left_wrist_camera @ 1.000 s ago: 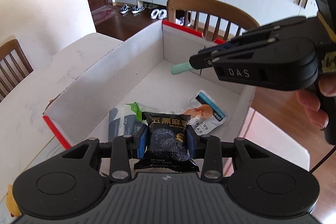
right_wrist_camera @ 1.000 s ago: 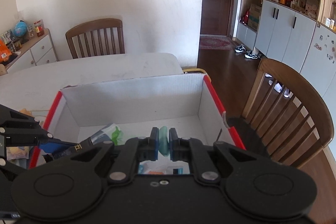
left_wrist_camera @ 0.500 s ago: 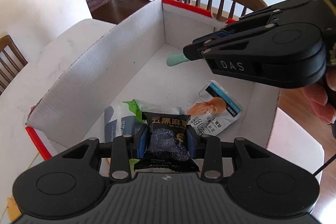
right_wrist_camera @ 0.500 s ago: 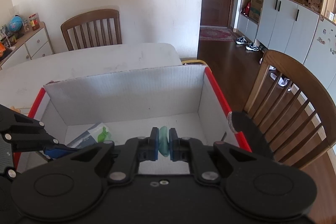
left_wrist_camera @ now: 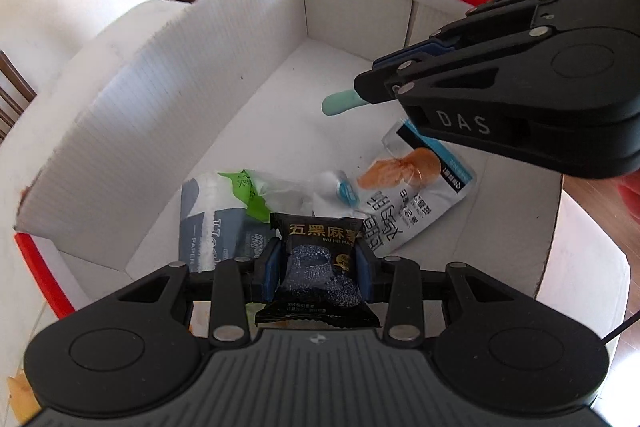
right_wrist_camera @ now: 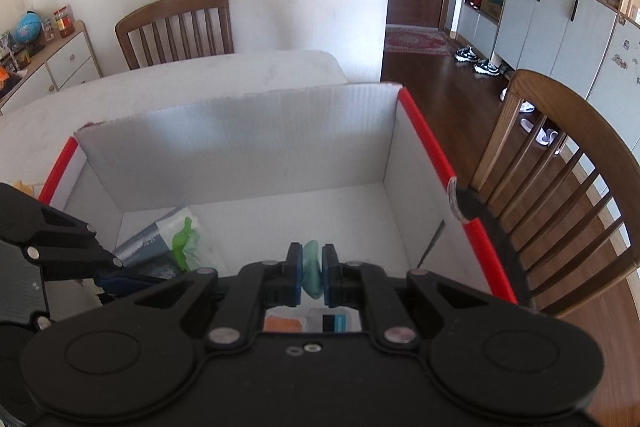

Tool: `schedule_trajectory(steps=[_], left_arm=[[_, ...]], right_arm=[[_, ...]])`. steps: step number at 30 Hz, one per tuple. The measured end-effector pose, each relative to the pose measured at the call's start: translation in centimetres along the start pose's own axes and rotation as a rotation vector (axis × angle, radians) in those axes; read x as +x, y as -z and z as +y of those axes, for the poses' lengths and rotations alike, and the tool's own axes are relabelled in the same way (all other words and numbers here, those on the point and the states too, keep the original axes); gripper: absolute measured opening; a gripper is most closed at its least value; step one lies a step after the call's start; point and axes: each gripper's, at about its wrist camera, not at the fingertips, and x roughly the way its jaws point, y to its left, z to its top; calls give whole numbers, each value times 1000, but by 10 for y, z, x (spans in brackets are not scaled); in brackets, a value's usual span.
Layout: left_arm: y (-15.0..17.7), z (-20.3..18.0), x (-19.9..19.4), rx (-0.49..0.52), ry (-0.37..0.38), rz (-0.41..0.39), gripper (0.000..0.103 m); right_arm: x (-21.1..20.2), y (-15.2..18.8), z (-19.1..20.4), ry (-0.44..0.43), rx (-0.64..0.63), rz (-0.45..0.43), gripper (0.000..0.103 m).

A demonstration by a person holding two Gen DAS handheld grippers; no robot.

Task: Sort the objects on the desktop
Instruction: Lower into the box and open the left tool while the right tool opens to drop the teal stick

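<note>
crowding is your main risk: you have both tools over the same white box [left_wrist_camera: 132, 115], and the right hand-held gripper [left_wrist_camera: 362, 89] hangs at about two o'clock of the left hand-held gripper [left_wrist_camera: 318, 269], close above the orange-and-white pouch [left_wrist_camera: 416, 195]. if you let go of both loads at once, the arms may knock together or one piece may bounce off the pile and over the low near wall. the left hand-held gripper is clamped on the black snack packet [left_wrist_camera: 320, 267], gripped by its sides only, so a jolt could twist it loose early. the right hand-held gripper is clamped nearly together on a thin mint-green piece [right_wrist_camera: 311, 273], which pokes out past the pads [right_wrist_camera: 295, 275]; it is small enough to cling to a pad when you release.

compared with a second ago, both tools have sunk lower and tipped further down into the box, so the tissue pack [left_wrist_camera: 208, 215] and the pouch loom larger, with both grips unchanged.
</note>
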Motion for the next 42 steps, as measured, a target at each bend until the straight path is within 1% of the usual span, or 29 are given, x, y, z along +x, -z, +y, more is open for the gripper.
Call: schedule_trajectory(steps=[11,13,15,17,19,22,25,26,27,33,36,38,42], left_arm=[[2,2,2,-6,20,37,36],[2,2,1,-10,22,38,37],[3,2,0,-13,21,39,37],[4,3,-2,-18,15,36,41],[5,5,-5,-38,13,26,55],[8,9,-12,-75,10,5,66],[11,14,-17,-100,17,-5,66],[12,15,-19,-108,18,-9,66],[14,16,-21,-115,18,-13,66],[18,16,-31,-136,21,-49,66],[20,14,-40,-142,15,-84,74],[21,12,-45,-139,-5,-113,74],[24,11,-59,-151,8,-150,74]], right_arm=[[6,5,-3,4,1,39,7],[7,5,-3,3,3,46,9],[6,5,-4,1,4,49,14],[5,6,-4,3,5,48,17],[3,6,-5,3,13,49,18],[0,7,-7,2,26,47,21],[-3,8,-10,-4,47,45,27],[-4,7,-12,-9,56,45,31],[-6,7,-13,-17,61,42,32],[-18,7,-11,-29,58,31,35],[-25,6,-8,-35,57,21,37],[-30,5,-6,-36,56,12,38],[-41,3,-3,-35,55,-14,41]])
